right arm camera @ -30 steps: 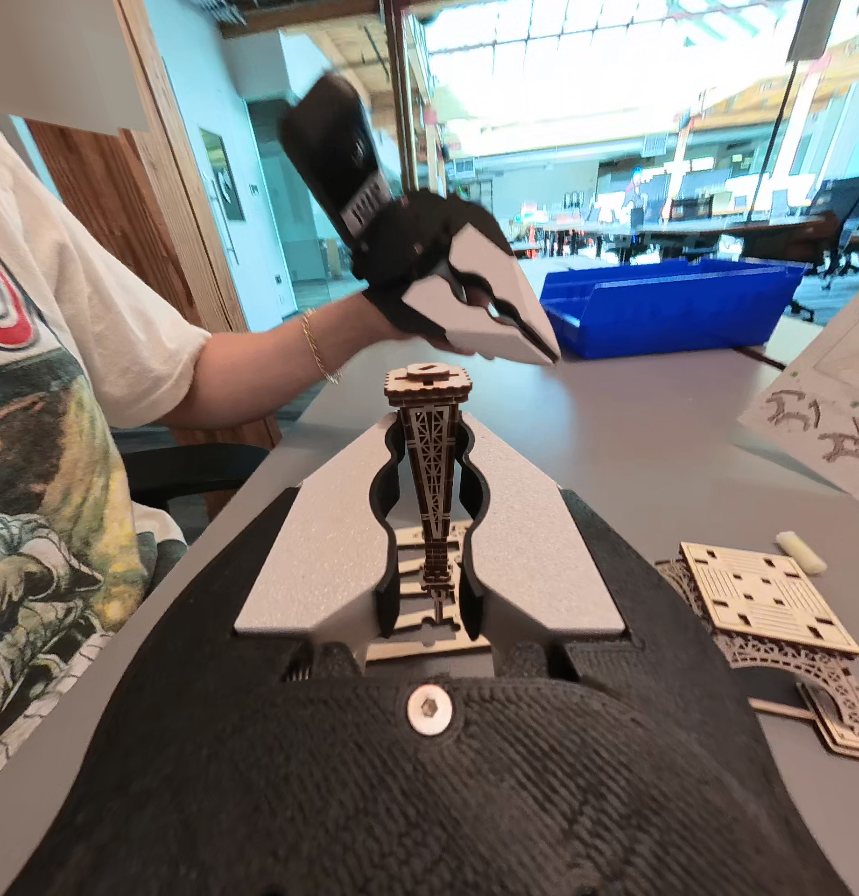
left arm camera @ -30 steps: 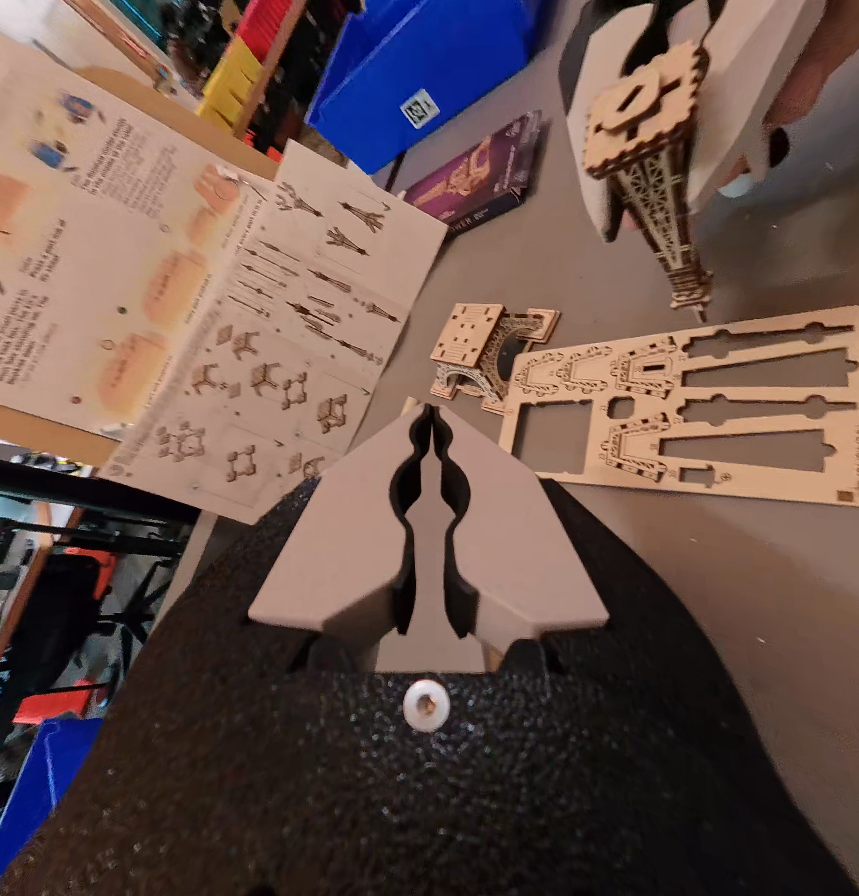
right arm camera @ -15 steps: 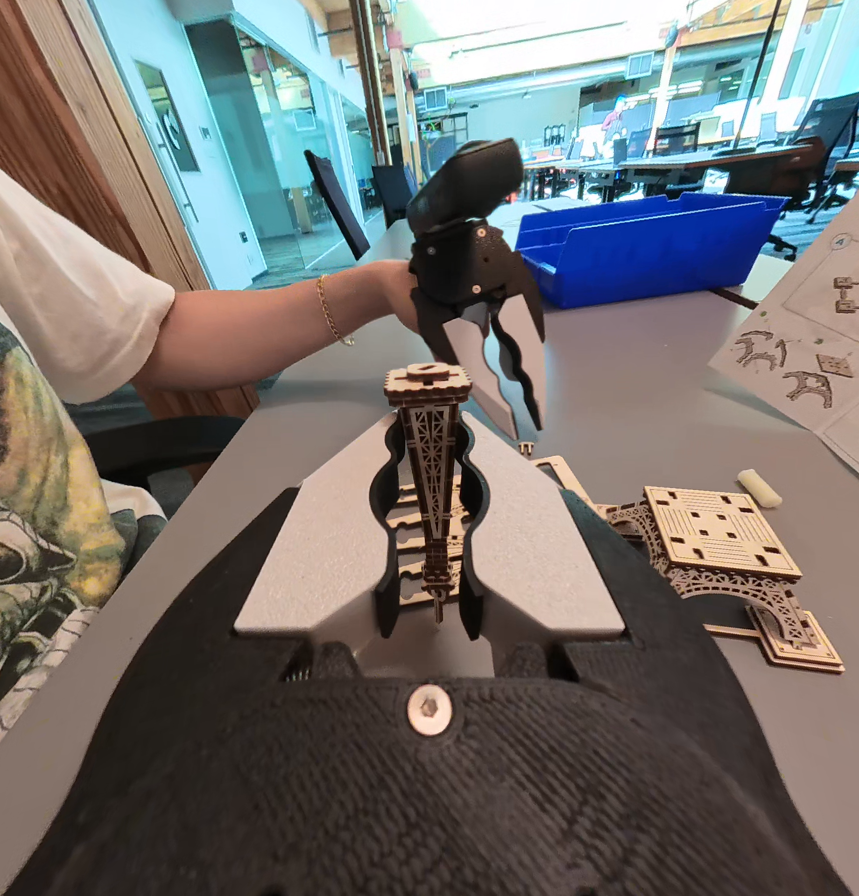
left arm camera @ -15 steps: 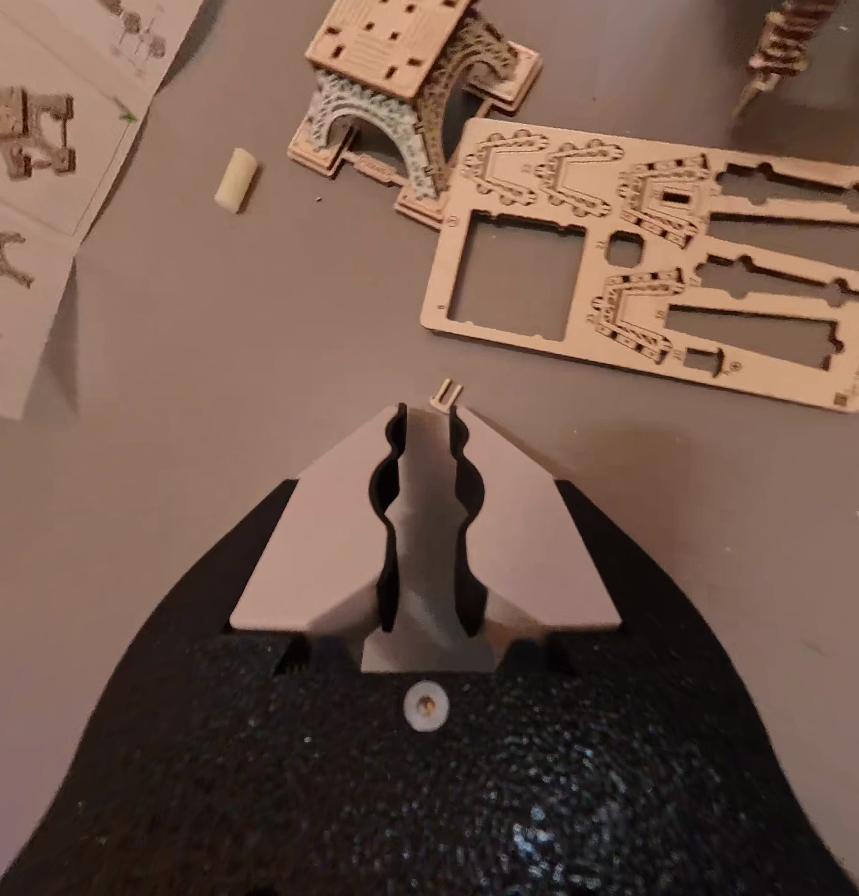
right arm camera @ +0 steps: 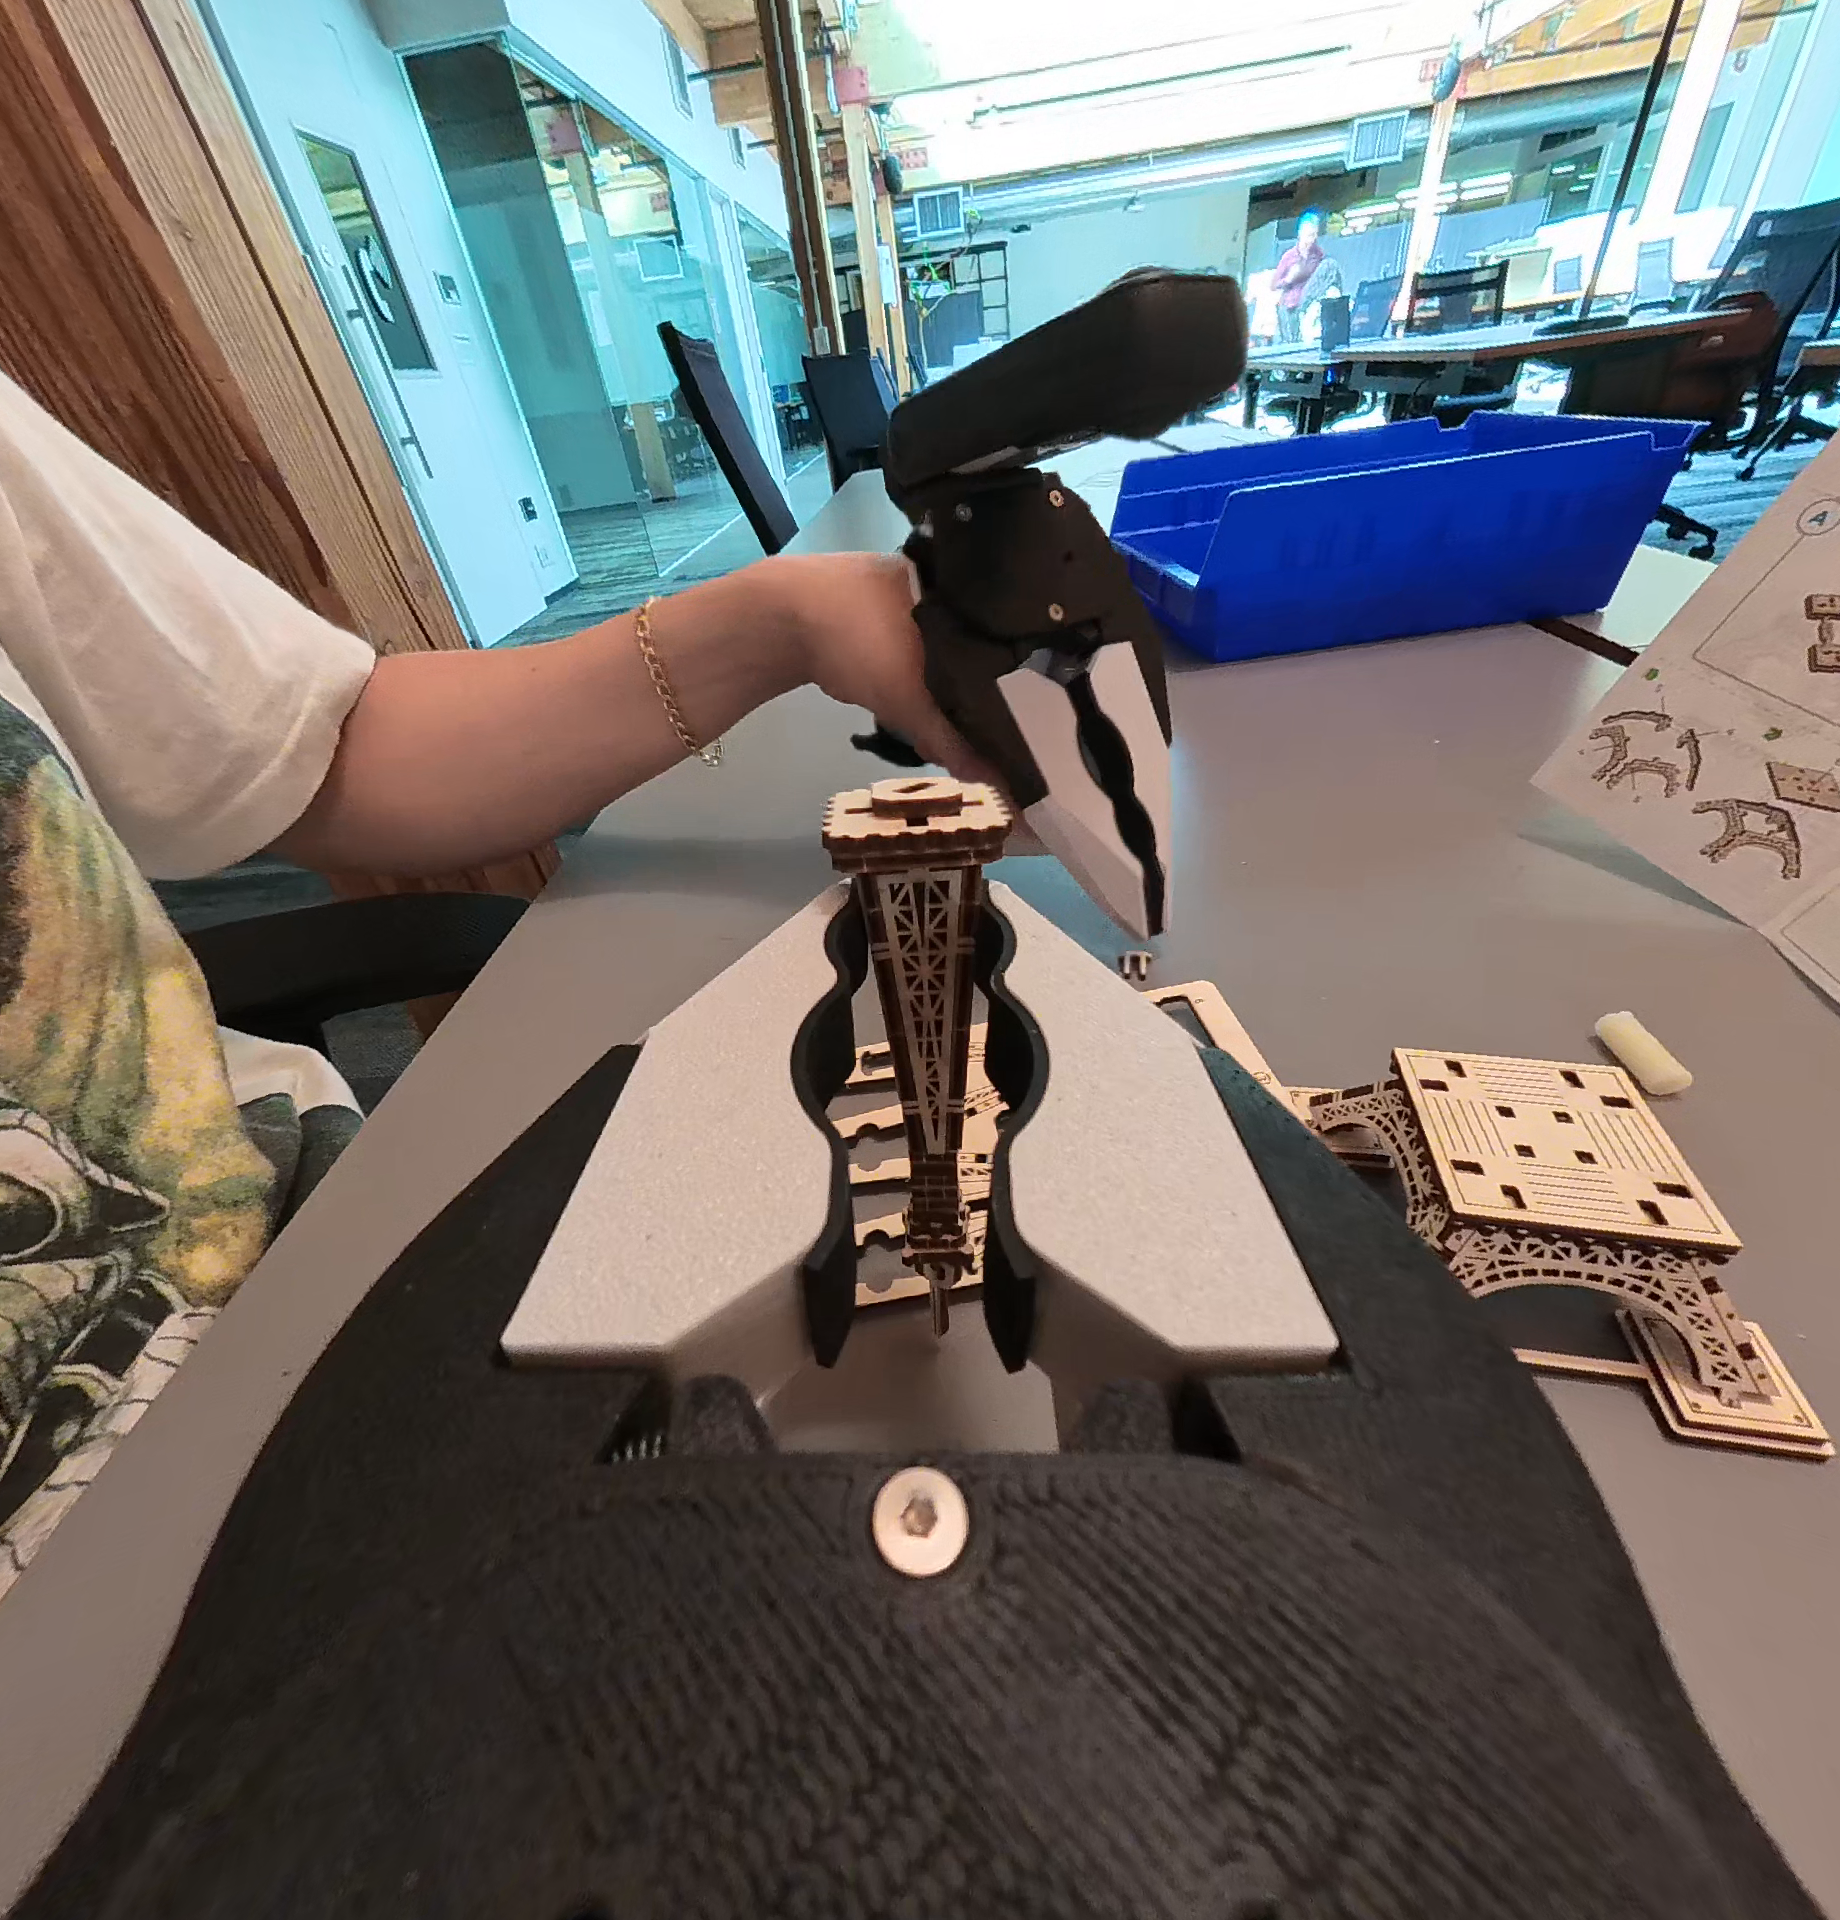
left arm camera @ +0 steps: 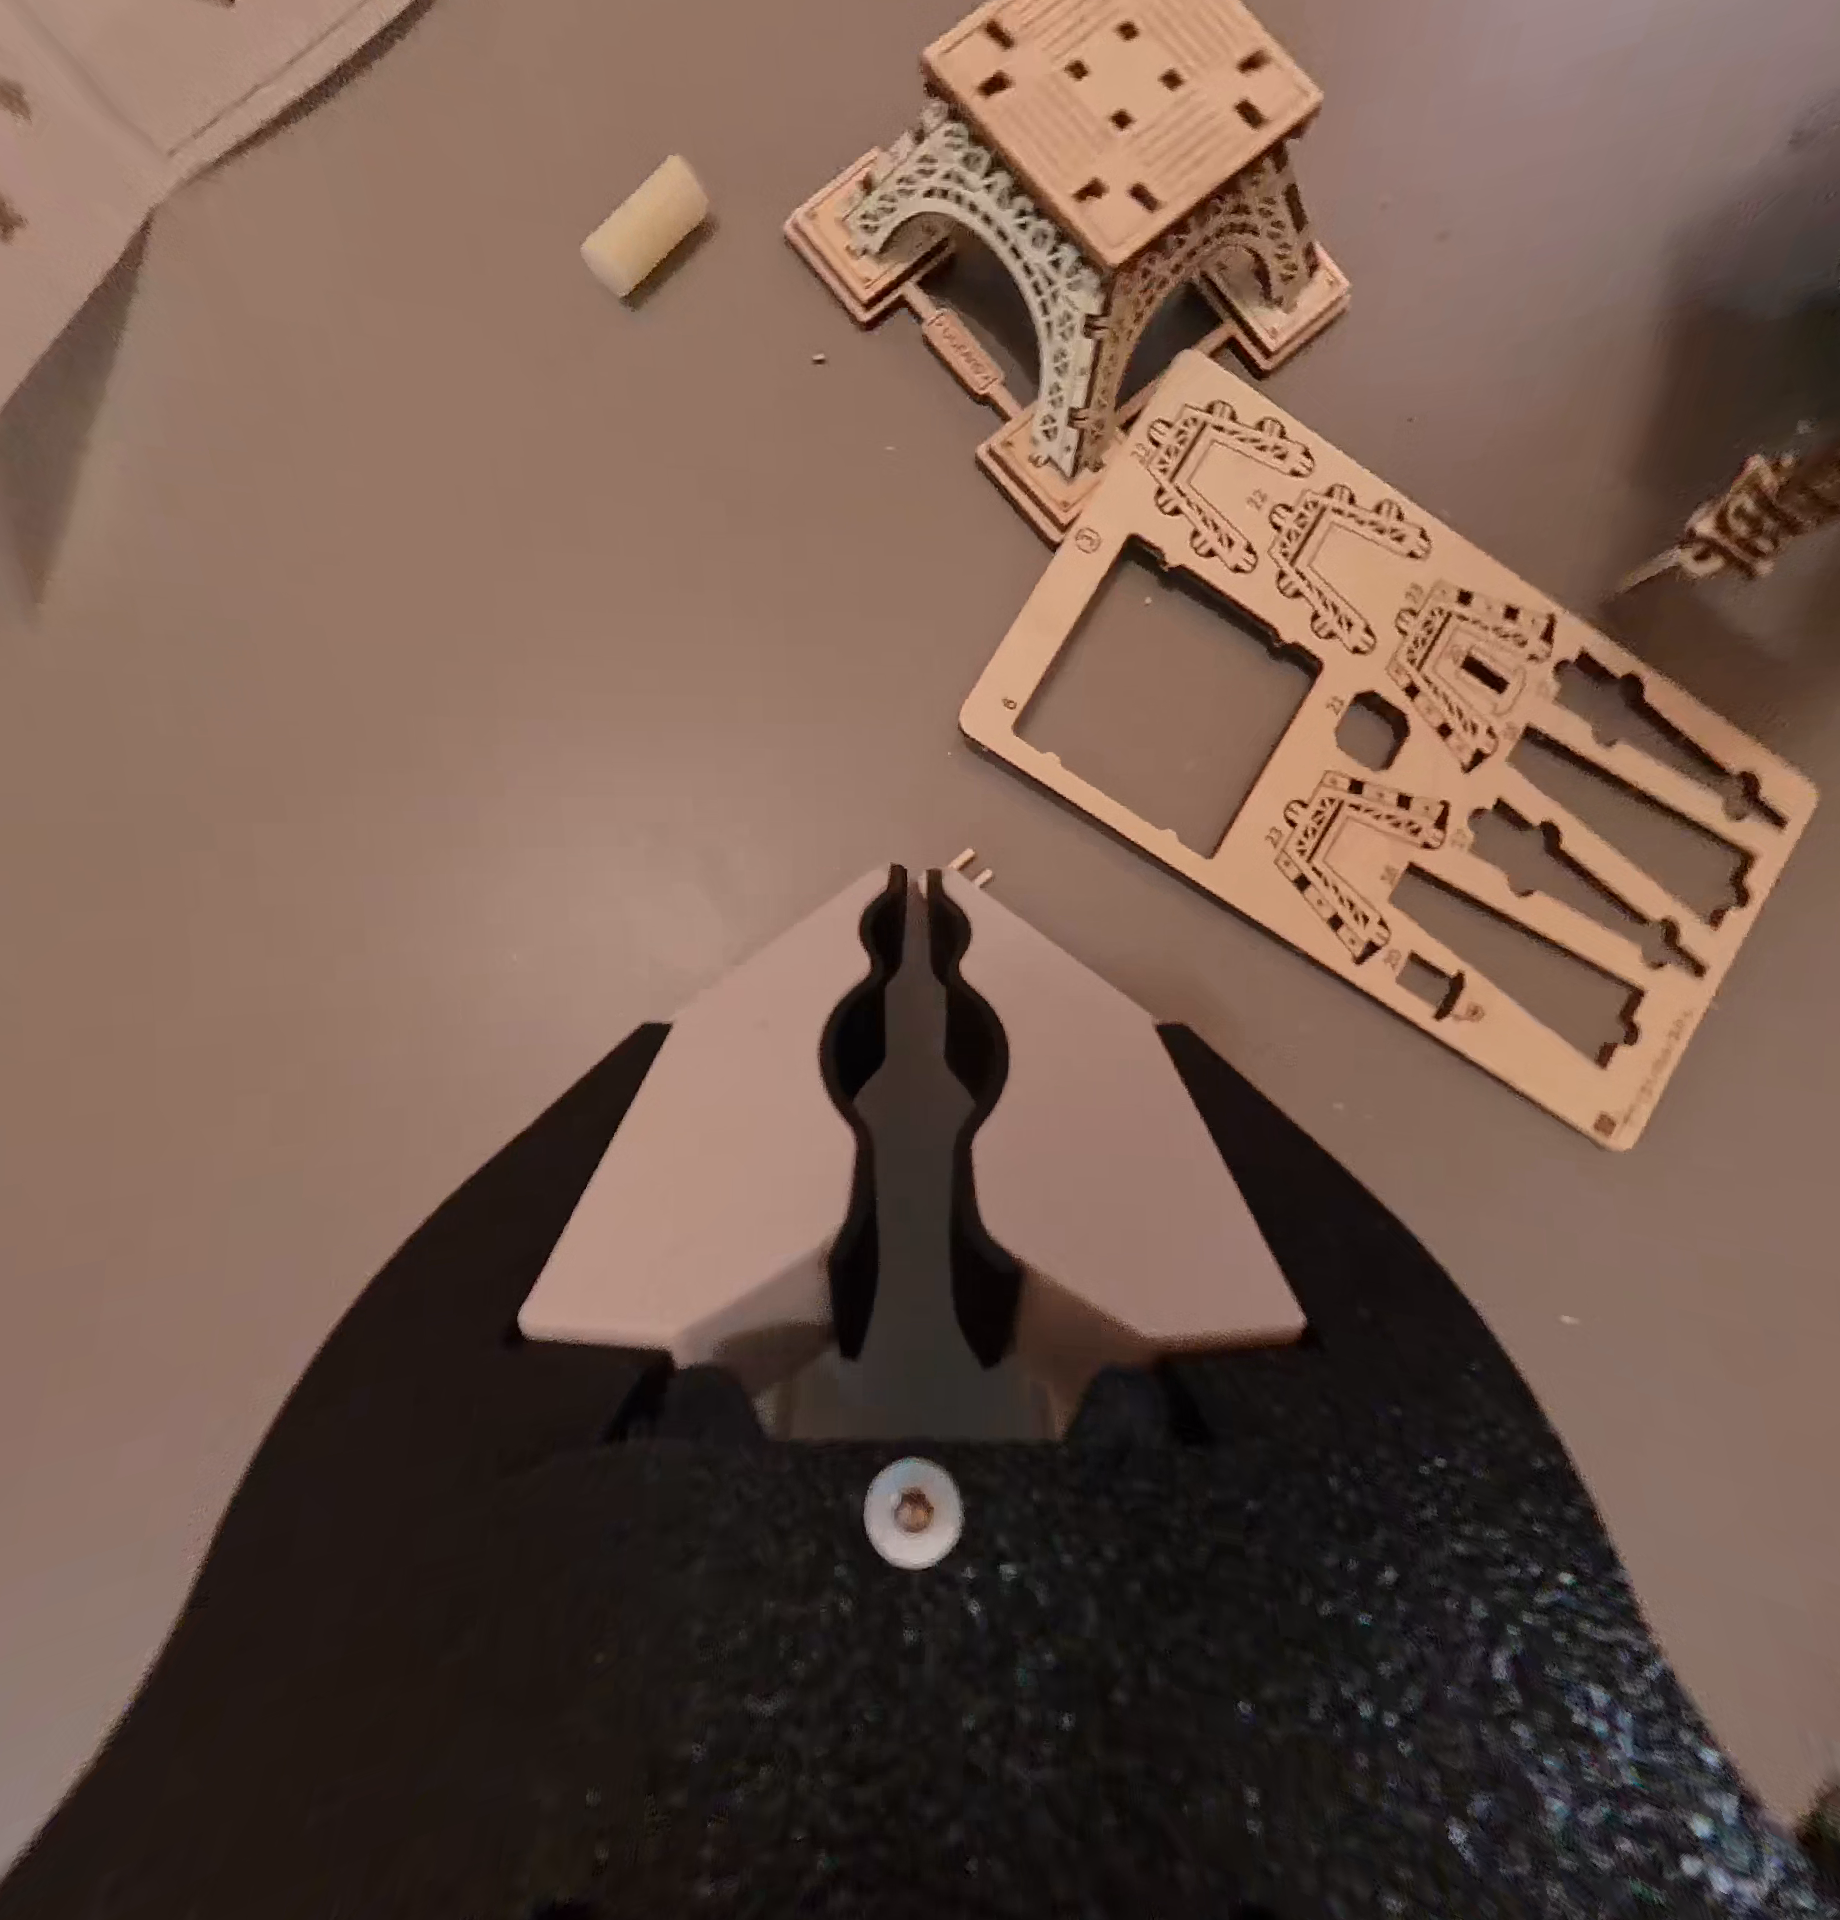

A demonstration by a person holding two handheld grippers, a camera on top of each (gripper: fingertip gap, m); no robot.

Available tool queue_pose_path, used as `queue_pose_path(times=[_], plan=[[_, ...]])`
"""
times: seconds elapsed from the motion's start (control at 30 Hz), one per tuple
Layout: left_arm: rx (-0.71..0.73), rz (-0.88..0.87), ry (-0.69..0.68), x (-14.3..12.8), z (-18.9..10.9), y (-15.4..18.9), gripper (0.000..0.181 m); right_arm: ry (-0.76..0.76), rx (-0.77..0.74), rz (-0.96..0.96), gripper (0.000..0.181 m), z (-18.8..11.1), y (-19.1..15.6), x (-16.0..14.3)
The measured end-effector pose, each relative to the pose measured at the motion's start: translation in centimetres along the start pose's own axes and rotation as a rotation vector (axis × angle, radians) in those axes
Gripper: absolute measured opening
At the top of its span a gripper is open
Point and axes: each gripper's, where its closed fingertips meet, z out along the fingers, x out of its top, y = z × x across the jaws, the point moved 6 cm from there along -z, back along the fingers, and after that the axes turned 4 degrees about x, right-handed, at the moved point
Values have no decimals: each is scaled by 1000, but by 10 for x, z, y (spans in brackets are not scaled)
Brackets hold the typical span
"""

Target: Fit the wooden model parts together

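Observation:
My right gripper (right arm camera: 921, 904) is shut on the wooden tower's upper section (right arm camera: 921, 1039), holding it above the table with its wide end away from me and its spire towards me. That section also shows at the right edge of the left wrist view (left arm camera: 1768, 509). The arched tower base (right arm camera: 1560, 1153) (left arm camera: 1113, 135) stands on the grey table. My left gripper (left arm camera: 914, 878) (right arm camera: 1144, 914) points down at the table, jaws together and empty. A tiny wooden piece (left arm camera: 973, 860) (right arm camera: 1137, 961) lies just beyond its tips.
A punched-out wooden parts sheet (left arm camera: 1415, 748) (right arm camera: 1207, 1013) lies flat by the base. A cream wax stick (left arm camera: 646, 223) (right arm camera: 1643, 1051) lies nearby. Instruction sheets (right arm camera: 1747, 790) (left arm camera: 54, 125) lie at the table's side, a blue bin (right arm camera: 1415, 540) behind. A person's forearm (right arm camera: 583, 727) reaches in. Some 15 cm of space lies between my two pairs of fingers. The cream wax stick (left arm camera: 646, 223) is about 12 cm from my left fingertips and 20 cm from my right. The right camera catches it too, in the right wrist view (right arm camera: 1635, 1043).
My left gripper has tipped down and dropped towards the table, close to the tiny piece. Its jaws opened slightly midway, then closed again. The right gripper keeps its hold on the tower section.

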Motion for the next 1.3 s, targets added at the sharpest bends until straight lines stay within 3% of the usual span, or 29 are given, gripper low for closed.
queue_pose_path(times=[0.3,1.0,1.3], plan=[[45,-158,-81,1,5,6,1,-2,4,2,17,1,0,-1],[109,-228,-96,1,2,9,4,14,-5,6,17,-2,2,1],[79,-79,-89,3,7,12,2,11,-6,16,17,-3,4,-1]])
